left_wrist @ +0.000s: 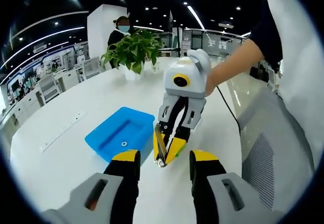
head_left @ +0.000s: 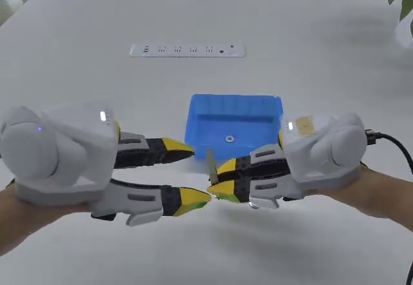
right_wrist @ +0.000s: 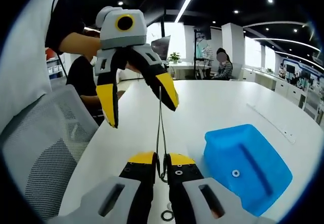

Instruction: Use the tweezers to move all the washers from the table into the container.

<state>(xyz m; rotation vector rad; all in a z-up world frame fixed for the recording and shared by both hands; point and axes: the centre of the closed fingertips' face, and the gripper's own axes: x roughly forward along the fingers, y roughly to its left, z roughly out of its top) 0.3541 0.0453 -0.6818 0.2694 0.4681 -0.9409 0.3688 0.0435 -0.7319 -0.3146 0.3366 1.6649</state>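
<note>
The blue container (head_left: pixel 233 121) sits mid-table with one washer (head_left: pixel 230 138) inside it. My right gripper (head_left: pixel 216 180) is shut on the metal tweezers (head_left: pixel 211 164), just in front of the container's near edge. In the right gripper view the tweezers (right_wrist: pixel 160 127) rise from between the closed jaws, and a washer (right_wrist: pixel 167 215) lies on the table below them. My left gripper (head_left: pixel 190 172) stands open, facing the right one, its yellow tips on either side of the tweezers' end. From the left gripper view, the tweezers (left_wrist: pixel 161 150) point down near the container (left_wrist: pixel 121 132).
A white power strip (head_left: pixel 187 50) lies beyond the container. A potted plant (left_wrist: pixel 131 51) stands at the table's far end. A mesh office chair (right_wrist: pixel 45 148) is beside the table. People are in the background. A black cable (head_left: pixel 393 146) trails from the right gripper.
</note>
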